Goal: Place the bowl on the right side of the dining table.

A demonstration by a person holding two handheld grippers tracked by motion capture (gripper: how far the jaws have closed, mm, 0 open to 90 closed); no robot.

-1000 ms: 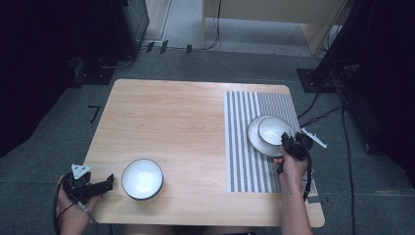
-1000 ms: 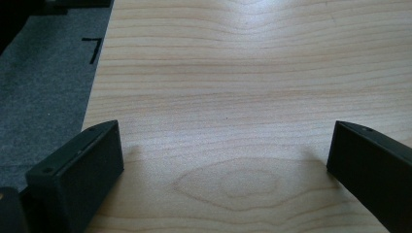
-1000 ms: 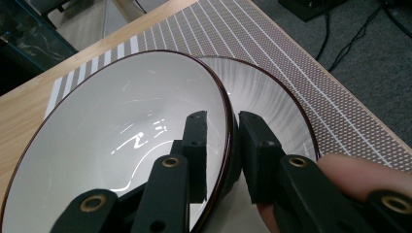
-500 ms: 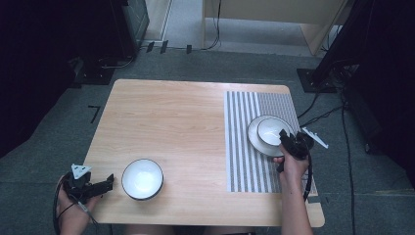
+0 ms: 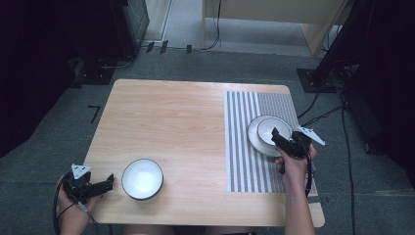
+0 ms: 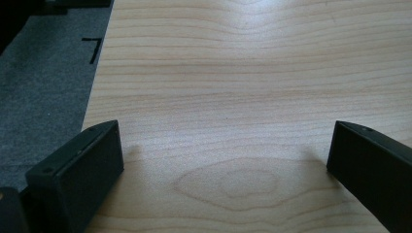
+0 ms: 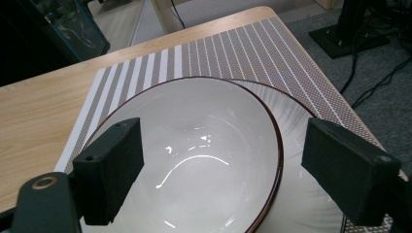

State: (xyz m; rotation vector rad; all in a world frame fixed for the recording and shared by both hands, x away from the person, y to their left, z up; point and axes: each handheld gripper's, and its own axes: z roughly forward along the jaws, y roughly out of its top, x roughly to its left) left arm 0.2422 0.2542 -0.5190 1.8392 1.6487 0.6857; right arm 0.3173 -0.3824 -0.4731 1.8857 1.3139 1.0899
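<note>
Between the two black jaws of the right gripper (image 7: pixel 221 170), which have just been opening and now stand wide apart, sits the small white ceramic bowl with a dark brown rim (image 7: pixel 194 160); neither pad presses on it, one jaw over its left wall and the other over the plate beyond its right rim. That bowl rests inside a larger white ceramic plate (image 7: pixel 301 204), which lies on the grey-and-white striped woven placemat (image 7: pixel 233 53). At the right of the high view, the right gripper (image 5: pixel 280 138) hovers at the lower right edge of the bowl (image 5: pixel 269 129) and plate (image 5: pixel 254 139). At the lower left of that view, the left gripper (image 5: pixel 108 182) is held level at the near edge of the light wooden table (image 5: pixel 166 117), just beside a second white bowl with a dark rim (image 5: pixel 142 178) but apart from it. Its jaws are spread wide in the left gripper view, with only bare table (image 6: pixel 233 97) between them.
</note>
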